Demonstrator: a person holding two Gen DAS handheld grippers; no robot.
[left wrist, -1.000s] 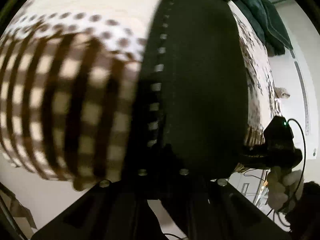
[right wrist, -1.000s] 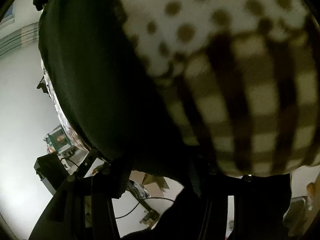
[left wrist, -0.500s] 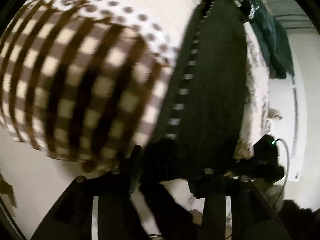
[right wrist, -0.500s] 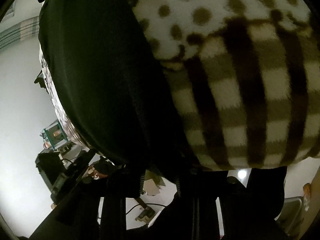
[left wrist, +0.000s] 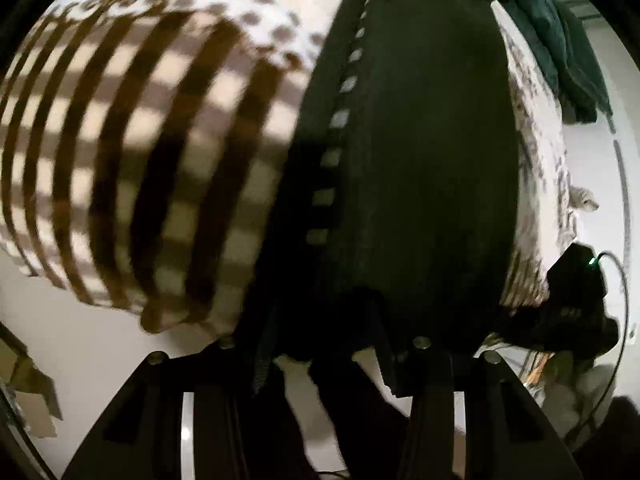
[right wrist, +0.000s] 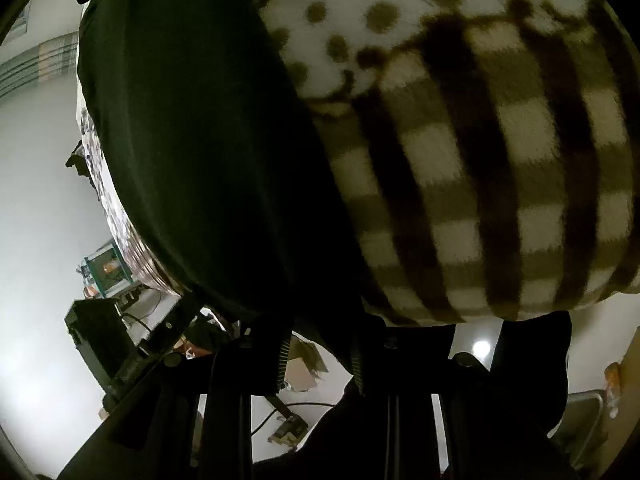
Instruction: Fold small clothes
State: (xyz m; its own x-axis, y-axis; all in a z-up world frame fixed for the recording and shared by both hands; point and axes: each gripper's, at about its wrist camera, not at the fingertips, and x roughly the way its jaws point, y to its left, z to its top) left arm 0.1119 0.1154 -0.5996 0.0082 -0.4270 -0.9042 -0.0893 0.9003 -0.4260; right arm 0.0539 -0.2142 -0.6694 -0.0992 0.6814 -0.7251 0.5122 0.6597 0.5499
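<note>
A black garment [left wrist: 420, 160] with a dashed white trim [left wrist: 340, 120] lies flat on a fleece blanket [left wrist: 140, 160] of brown and cream checks and dots. Its near hem hangs over the edge. My left gripper [left wrist: 320, 344] sits at that hem. Its jaws are opening, and loose black cloth hangs between them without being pressed. In the right wrist view the same garment [right wrist: 200, 140] fills the left side, beside the blanket [right wrist: 480, 200]. My right gripper [right wrist: 320, 344] stands a little open at the hem, with a fold of the cloth drooping between its fingertips.
Dark green clothes [left wrist: 560, 40] are piled at the far end of the surface. A black device with a green light [left wrist: 572, 304] sits at the near right corner. Below the edge are pale floor, cardboard pieces [right wrist: 300, 364], cables and a black box [right wrist: 100, 336].
Both grippers were shut on the black hem and now stand apart from it. The left view has shifted, and the checked blanket now looks closer and blurred.
</note>
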